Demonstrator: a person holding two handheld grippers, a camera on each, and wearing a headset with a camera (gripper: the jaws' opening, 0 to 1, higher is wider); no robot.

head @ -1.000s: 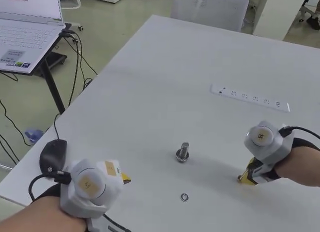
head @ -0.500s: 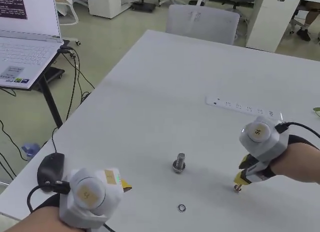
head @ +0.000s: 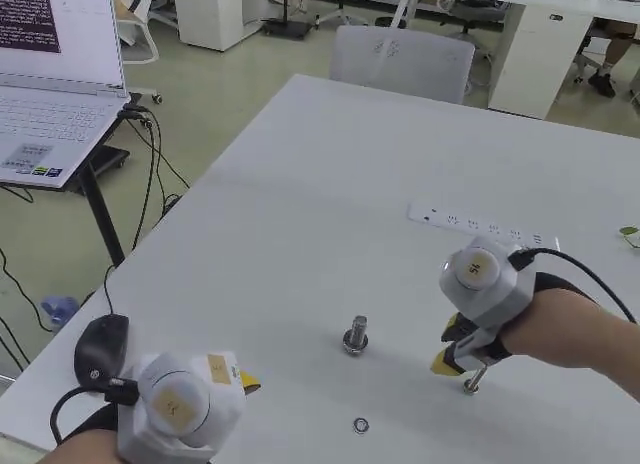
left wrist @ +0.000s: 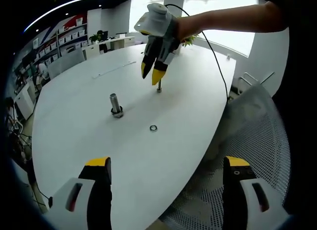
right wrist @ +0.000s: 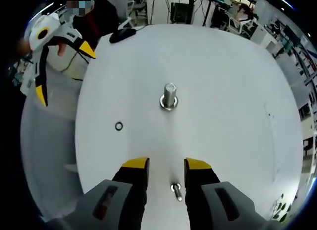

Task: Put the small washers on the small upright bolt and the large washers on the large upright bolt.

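A large upright bolt (head: 355, 336) with a washer at its base stands mid-table. One small washer (head: 361, 425) lies flat in front of it. The small upright bolt (head: 470, 382) stands to the right. My right gripper (head: 450, 352) hovers just above and left of that small bolt, jaws open. In the right gripper view the small bolt (right wrist: 175, 190) stands between the fingers, apart from both, with the large bolt (right wrist: 169, 97) and the washer (right wrist: 119, 126) ahead. My left gripper (head: 246, 386) is at the table's near edge. Its jaws (left wrist: 167, 163) are spread wide with nothing in them.
A white power strip (head: 482, 227) lies at the back right of the white table (head: 300, 204). A black mouse (head: 100, 346) sits at the near left corner. A laptop (head: 50, 74) on a stand is off to the left, and a grey chair (head: 400, 54) stands at the far end.
My right gripper has moved left and lifted a little, leaving the small bolt standing below its tips. The head camera has tilted up. The left gripper has stayed put.
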